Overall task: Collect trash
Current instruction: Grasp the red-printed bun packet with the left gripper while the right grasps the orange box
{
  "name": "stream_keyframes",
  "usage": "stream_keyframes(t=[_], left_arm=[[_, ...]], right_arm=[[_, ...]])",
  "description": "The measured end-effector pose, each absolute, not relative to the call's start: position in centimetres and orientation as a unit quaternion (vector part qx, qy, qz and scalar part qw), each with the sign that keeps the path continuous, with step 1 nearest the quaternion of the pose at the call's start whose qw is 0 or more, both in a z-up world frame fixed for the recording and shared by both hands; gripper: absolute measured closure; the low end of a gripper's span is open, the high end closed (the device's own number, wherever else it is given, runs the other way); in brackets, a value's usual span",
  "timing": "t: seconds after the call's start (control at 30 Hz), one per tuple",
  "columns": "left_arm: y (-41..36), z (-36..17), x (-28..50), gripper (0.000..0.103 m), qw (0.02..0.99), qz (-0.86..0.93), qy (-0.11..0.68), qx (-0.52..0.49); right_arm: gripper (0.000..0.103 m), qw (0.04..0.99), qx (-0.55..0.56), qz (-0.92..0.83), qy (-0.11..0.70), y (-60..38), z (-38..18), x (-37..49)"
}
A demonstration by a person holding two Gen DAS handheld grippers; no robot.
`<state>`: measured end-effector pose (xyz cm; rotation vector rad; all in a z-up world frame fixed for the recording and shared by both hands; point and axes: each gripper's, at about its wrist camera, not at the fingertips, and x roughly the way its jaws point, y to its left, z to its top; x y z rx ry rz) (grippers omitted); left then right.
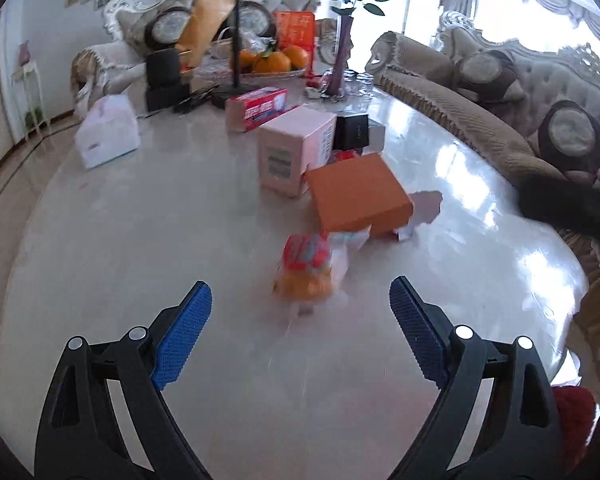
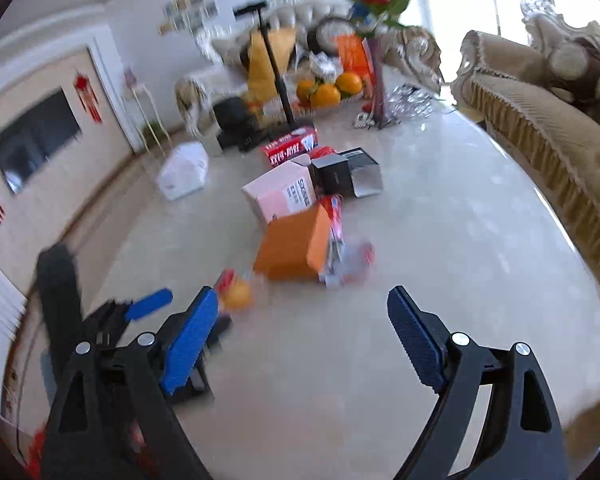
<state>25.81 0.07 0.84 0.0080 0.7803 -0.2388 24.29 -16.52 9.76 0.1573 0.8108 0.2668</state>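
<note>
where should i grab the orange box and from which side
Take the orange box across its two long side walls, coming down from above. It is flat and lies tilted on other trash, so its top is exposed while its lower edges are crowded. The left gripper looks open wide enough.

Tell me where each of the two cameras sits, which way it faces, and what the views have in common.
Left wrist: on the left gripper, looking down its open blue fingers at the marble table; a dark sleeve shows at right.
Right wrist: on the right gripper, open, facing down the same table; the left gripper shows at left.
Shared: orange box, pink box, snack wrapper, oranges.
</note>
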Motion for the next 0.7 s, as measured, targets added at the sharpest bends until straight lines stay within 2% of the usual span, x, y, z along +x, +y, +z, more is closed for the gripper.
stream_keyframes(t=[0.17,0.27,0.53,0.57,0.63,0.7], left_arm=[[-0.1,0.3,28.1,0.015,0.916,-0.109,0.385,0.003],[0.0,0.0,28.8,0.015,0.912,-0.112,0.394,0.001],[0.7,-1.4,30.6,0.016,0.890,-0.105,0.442,-0.035],[0.6,-1.5,30.5,0.023,0.890,-0.105,0.443,-0.031],[0.3,-1.4,30.4,0.035,0.891,-0.102,0.442,-0.014],[0.3,-1.3,30.4,0.059,0.892,-0.099,0.441,-0.001]], right_arm=[[0.020,0.866,0.068,0.115,0.482,-13.4,8.3,31.7],[0.020,0.844,0.068,0.118,0.518,-12.7,6.7,33.3],[0.021,0.834,0.037,0.124,0.536,-10.8,4.8,34.5],[0.022,0.834,0.031,0.124,0.537,-10.6,4.8,34.7],[0.039,0.834,0.015,0.118,0.538,-10.6,4.4,34.8],[0.045,0.837,0.020,0.122,0.534,-11.2,4.2,34.7]])
